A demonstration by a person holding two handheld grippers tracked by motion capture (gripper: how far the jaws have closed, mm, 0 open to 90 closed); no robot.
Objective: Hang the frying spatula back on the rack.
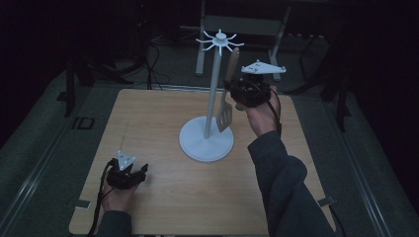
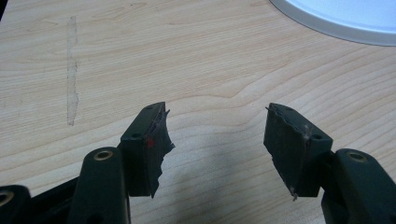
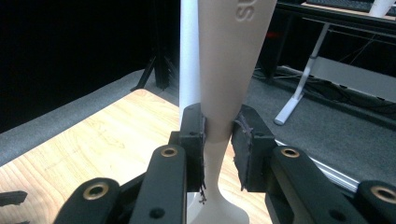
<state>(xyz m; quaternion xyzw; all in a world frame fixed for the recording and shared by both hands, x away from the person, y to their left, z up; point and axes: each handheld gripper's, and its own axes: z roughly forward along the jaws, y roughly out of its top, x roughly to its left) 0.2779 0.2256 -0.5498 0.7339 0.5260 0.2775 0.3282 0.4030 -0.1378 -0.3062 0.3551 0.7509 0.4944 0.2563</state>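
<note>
A slotted spatula (image 1: pixel 227 101) with a beige handle (image 3: pixel 224 65) hangs upright, blade down, beside the white rack's pole (image 1: pixel 213 86). My right gripper (image 1: pixel 236 93) is shut on the handle's narrow part, raised above the table; in the right gripper view its pads (image 3: pixel 243 140) press the handle from both sides, the pole (image 3: pixel 189 51) right behind. The rack has a round white base (image 1: pixel 206 139) and a ring of hooks (image 1: pixel 219 41) on top. My left gripper (image 1: pixel 141 170) rests low near the table's front left corner, open, with bare wood between its fingertips (image 2: pixel 149 140).
The wooden table (image 1: pixel 163 118) stands on dark grey flooring. The rack's base edge (image 2: pixel 336 21) lies ahead of the left gripper. A white desk frame (image 1: pixel 242 24) and cables sit behind the table in the dark.
</note>
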